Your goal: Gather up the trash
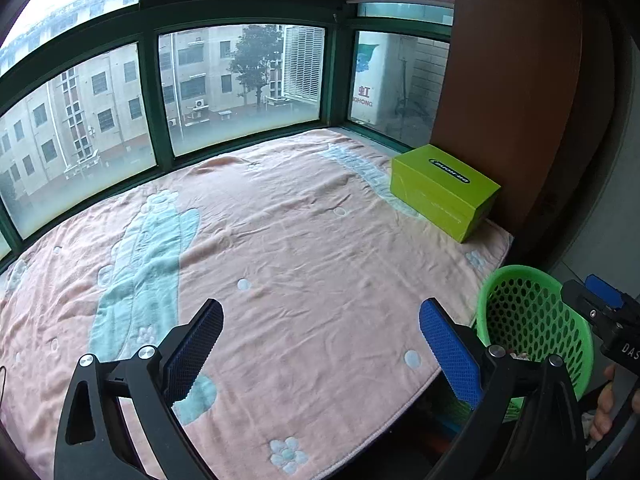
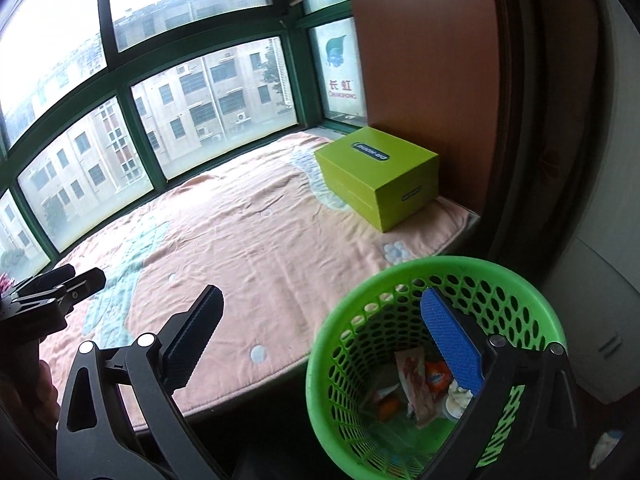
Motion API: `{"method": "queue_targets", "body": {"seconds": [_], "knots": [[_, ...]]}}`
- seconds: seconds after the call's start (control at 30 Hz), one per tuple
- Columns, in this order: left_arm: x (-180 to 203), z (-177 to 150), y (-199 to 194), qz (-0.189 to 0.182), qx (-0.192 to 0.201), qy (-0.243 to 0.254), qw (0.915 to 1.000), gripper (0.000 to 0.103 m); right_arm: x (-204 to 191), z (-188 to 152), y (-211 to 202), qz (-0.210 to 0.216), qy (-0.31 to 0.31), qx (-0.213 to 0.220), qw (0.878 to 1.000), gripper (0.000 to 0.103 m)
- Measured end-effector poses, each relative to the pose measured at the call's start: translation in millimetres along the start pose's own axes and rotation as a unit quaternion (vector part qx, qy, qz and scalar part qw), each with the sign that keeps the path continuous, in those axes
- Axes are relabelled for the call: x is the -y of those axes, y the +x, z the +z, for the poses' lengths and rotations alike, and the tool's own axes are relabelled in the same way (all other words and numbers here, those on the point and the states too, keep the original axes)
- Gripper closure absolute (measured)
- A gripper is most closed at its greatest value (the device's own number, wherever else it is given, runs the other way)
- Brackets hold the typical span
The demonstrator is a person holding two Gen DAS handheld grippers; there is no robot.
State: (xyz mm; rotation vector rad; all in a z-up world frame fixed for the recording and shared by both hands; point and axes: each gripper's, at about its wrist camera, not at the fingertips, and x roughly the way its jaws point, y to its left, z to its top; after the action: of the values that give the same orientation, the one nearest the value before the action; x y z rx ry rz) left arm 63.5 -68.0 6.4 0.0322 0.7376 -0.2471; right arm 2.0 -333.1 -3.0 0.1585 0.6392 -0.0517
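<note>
A green perforated trash basket (image 2: 516, 300) stands on the floor by the near right corner of the window seat; it also shows in the left wrist view (image 1: 520, 304). Several wrappers and crumpled paper (image 2: 420, 384) lie at its bottom. My right gripper (image 2: 324, 320) is open and empty, its right finger over the basket's mouth. My left gripper (image 1: 320, 324) is open and empty, above the pink blanket (image 1: 280, 240) near its front edge. The right gripper's tip shows at the right in the left wrist view (image 1: 600, 300). The left gripper shows at the left in the right wrist view (image 2: 60, 284).
A lime-green box (image 1: 444, 192) sits on the blanket at the far right corner, against a brown wooden panel (image 1: 512, 80). Green-framed windows (image 1: 240, 88) run along the back of the seat. A white cabinet (image 2: 600, 300) stands right of the basket.
</note>
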Motion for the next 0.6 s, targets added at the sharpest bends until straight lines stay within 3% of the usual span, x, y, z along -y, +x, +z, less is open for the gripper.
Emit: {"method": "queue_targets", "body": {"seconds": [0.6], "knots": [[-33.8, -17.1, -10.8, 0.049, 0.005, -0.021, 0.9986, 0.008, -38.1, -7.2, 10.1, 0.005, -0.044, 0.006, 0.999, 0.005]]}}
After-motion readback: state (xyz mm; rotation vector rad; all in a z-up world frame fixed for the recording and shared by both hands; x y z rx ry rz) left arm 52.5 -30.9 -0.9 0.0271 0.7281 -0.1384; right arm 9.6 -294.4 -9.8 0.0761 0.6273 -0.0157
